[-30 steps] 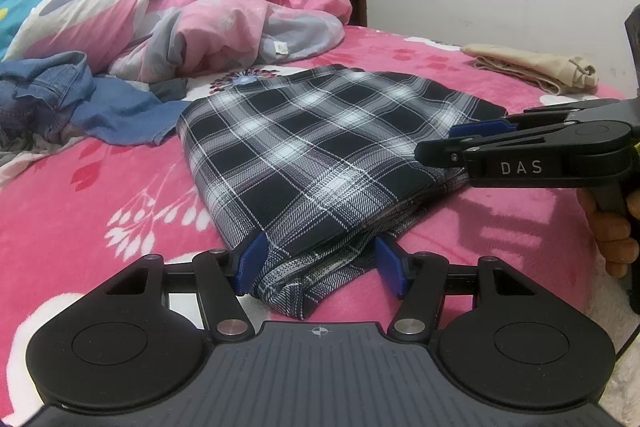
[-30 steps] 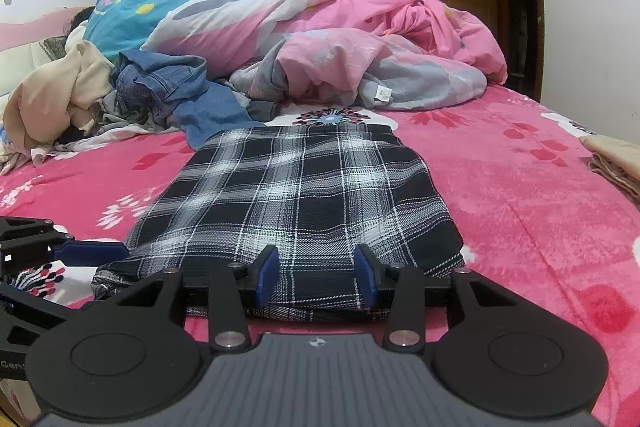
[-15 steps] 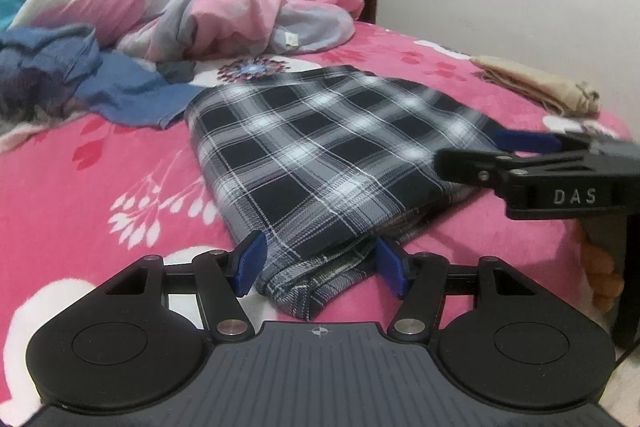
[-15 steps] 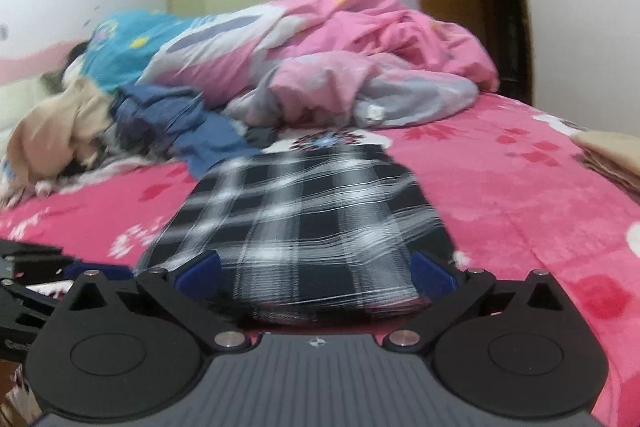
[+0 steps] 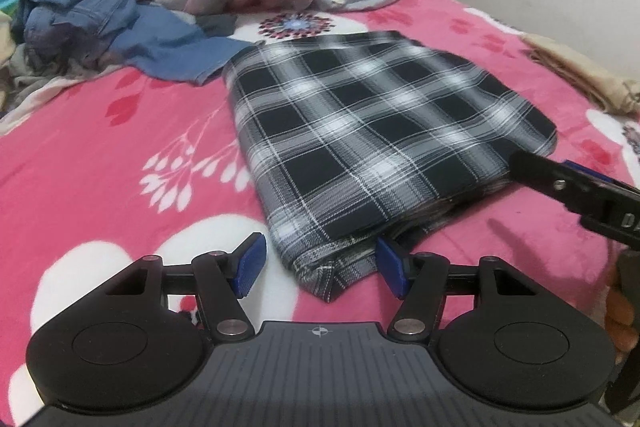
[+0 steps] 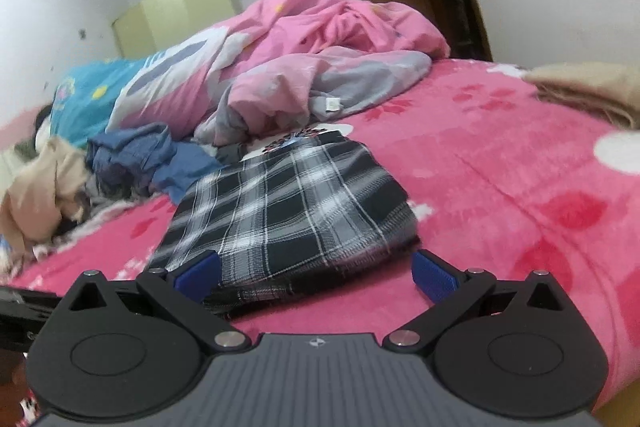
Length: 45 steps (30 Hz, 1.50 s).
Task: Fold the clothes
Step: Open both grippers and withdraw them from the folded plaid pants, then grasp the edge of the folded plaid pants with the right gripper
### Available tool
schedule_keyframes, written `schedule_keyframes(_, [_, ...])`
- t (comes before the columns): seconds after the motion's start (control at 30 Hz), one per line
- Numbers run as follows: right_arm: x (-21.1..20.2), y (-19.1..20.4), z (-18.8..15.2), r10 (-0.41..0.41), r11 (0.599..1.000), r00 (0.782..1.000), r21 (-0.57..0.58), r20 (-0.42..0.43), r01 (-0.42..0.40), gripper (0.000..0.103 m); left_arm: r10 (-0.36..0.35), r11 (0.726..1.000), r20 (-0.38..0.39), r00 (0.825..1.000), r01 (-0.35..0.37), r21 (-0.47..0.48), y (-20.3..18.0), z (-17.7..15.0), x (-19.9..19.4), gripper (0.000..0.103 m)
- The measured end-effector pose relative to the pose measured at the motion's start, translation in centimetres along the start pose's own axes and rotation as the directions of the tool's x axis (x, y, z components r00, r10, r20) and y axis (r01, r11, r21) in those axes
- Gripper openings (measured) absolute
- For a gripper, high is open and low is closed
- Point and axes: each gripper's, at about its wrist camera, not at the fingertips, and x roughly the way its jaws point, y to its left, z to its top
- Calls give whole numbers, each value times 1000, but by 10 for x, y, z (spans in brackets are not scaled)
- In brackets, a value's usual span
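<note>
plaid garment [image 5: 372,131] lies folded flat on the pink bed [image 5: 100,147]; left gripper [image 5: 320,267] and right gripper [image 6: 316,267], jaws spread, empty, flank its near edge. either another fold or done.

Your left gripper [image 5: 318,269] sits low with its blue-padded fingers [image 5: 249,264] spread apart, gripping nothing. Your right gripper [image 6: 316,273] is spread wider and tilted, and your right hand [image 5: 622,319] grips its handle
</note>
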Motion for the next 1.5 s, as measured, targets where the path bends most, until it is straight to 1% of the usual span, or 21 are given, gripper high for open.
schedule_keyframes(0.07, [-3,-4,-1,-5,1000,1000,21,11,5,103,22,1000,-12,1000,-22,2,-3,1,0,64])
schedule_keyframes(0.13, [-6,-2,1,-31,999,999,16,27,31,103,41,999,-20,999,-41,8,-6,2,-1,65])
schedule_keyframes(0.17, [-7,0,2,-49,999,998,4,32,49,103,50,999,-24,998,-50,12,-8,3,-1,65])
schedule_keyframes(0.23, [-6,8,9,-107,992,994,-66,25,108,103,63,998,-31,998,-62,18,-11,4,-1,66])
schedule_keyframes(0.27, [-5,14,12,-141,983,990,-116,22,142,103,68,998,-34,997,-67,19,-12,5,-1,67])
schedule_keyframes(0.33, [-4,27,19,-207,949,978,-239,29,208,103,77,997,-41,996,-76,22,-15,6,-1,67])
schedule_keyframes(0.43, [-1,45,24,-267,888,962,-373,59,269,103,87,996,-51,995,-86,17,-18,7,0,69])
schedule_keyframes(0.5, [0,52,27,-267,863,960,-422,86,278,103,91,996,-59,994,-90,15,-19,7,1,70])
schedule_keyframes(0.53, [0,55,28,-256,857,962,-439,91,269,103,93,996,-62,994,-93,14,-19,7,1,70])
schedule_keyframes(0.83, [-4,62,43,-189,872,975,-436,118,222,103,107,994,-73,992,-106,17,-22,7,2,72])
schedule_keyframes(0.93, [-2,66,48,-192,871,975,-440,109,221,103,114,993,-75,991,-113,20,-24,8,3,72])
schedule_keyframes(1.0, [1,66,50,-167,878,981,-439,98,193,102,116,993,-77,990,-115,20,-24,9,4,72])
schedule_keyframes(1.03, [3,67,51,-153,879,984,-442,92,178,97,117,993,-78,990,-115,19,-24,9,4,72])
schedule_keyframes(1.07, [6,68,51,-145,876,986,-453,86,168,87,117,993,-79,990,-116,19,-24,9,5,72])
schedule_keyframes(1.1, [8,69,51,-137,872,987,-464,80,158,82,118,993,-80,990,-116,18,-24,9,5,72])
schedule_keyframes(1.2, [14,72,48,-106,857,992,-500,64,124,69,118,993,-82,990,-117,19,-24,10,5,73])
schedule_keyframes(1.27, [18,74,47,-98,846,993,-520,62,116,52,120,993,-82,989,-119,20,-24,9,6,74])
schedule_keyframes(1.3, [19,74,46,-98,846,993,-520,68,119,47,121,993,-82,989,-119,21,-24,9,6,75])
schedule_keyframes(1.33, [22,73,45,-98,847,993,-518,69,119,36,122,992,-81,989,-121,21,-24,9,6,75])
schedule_keyframes(1.43, [32,64,42,-95,862,995,-498,27,95,25,126,992,-81,989,-125,21,-24,9,6,77])
schedule_keyframes(1.5, [36,60,40,-89,867,996,-491,8,81,25,122,992,-79,989,-121,19,-23,9,6,78])
